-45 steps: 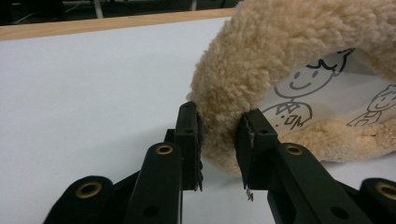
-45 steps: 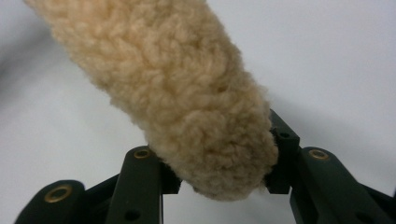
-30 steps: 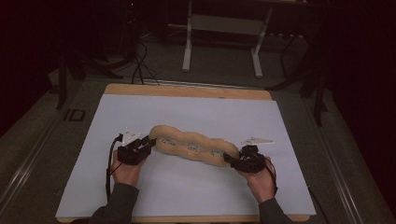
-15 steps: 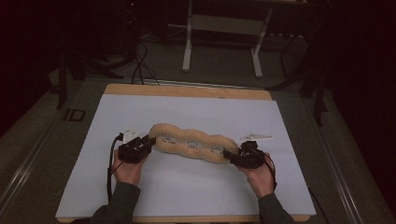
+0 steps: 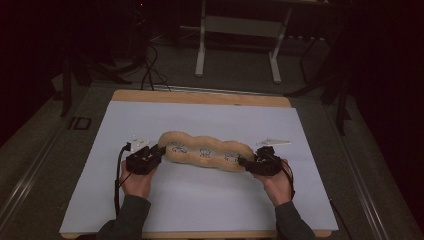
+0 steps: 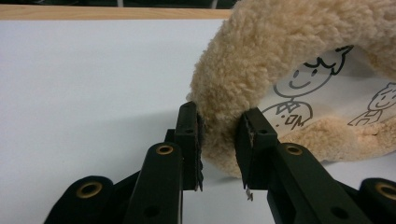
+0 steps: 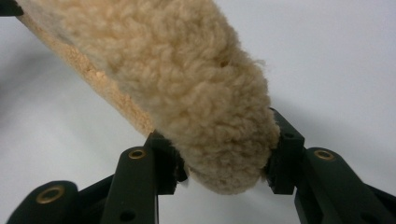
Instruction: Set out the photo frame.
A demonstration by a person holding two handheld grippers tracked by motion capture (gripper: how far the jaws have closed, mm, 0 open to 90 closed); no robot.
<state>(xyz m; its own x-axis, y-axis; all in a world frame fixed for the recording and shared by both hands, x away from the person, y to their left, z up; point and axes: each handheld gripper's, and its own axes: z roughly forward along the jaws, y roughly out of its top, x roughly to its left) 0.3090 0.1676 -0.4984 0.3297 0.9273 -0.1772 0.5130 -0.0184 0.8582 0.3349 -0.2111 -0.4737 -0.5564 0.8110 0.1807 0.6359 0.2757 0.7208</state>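
Long fleecy pad lies across the middle of the white sheet on the surface, running from approx 9 o'clock to 3 o'clock w/ a slight drop toward the right end, closer to the person's edge than the far edge. Left claw bites the pad's 9 o'clock end; right claw bites the 3 o'clock end. Prob. held by both ends so the soft thing can be stretched, straightened or lifted w/o sagging in one spot, since a one-end grip would let the rest flop. Left gripper view: left claw is partly closed, pads squeezing a thin curled edge of the fleece btwn them, fabric pinched narrow there. Right gripper view: right claw is set wider, both jaws pressed into the bulky rounded end of the pad, so it has hold of a thicker bunch. Looks: tan, curly sherpa-type pile on the outside, lumpy outline w/ approx three bulges; inner face is pale cloth printed w/ black line-drawn cartoon figures, smiling heads, stick-ish bodies. Soft, compressible, will deform under grip.
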